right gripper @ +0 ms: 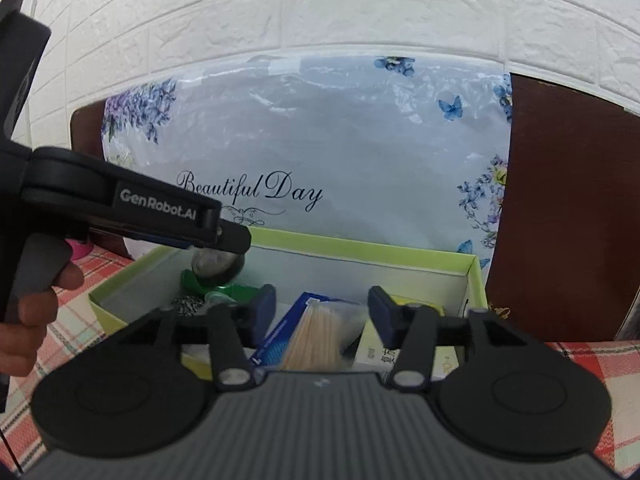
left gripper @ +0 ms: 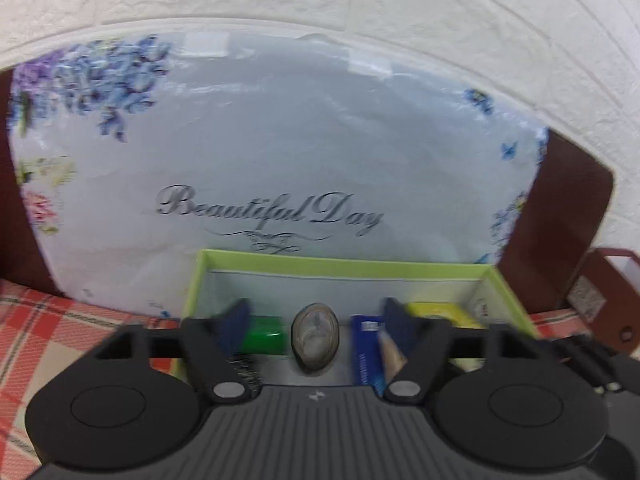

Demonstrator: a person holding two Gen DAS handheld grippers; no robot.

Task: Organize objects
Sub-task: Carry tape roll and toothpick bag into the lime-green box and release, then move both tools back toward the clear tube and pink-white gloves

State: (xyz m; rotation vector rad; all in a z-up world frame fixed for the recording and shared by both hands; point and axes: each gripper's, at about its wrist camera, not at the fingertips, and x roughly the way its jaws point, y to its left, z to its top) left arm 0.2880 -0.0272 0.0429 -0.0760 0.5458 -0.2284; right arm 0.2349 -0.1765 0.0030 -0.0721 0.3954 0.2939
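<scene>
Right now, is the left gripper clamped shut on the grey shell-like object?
No, the left gripper's jaws stand wide apart, with the grey shell-like object untouched between them over the green box.

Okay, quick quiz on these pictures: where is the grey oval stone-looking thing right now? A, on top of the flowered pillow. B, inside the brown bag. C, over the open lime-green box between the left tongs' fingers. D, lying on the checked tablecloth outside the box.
C: in the left wrist view the grey oval stone-like object sits between the left tongs, over the open lime-green cardboard box.
</scene>
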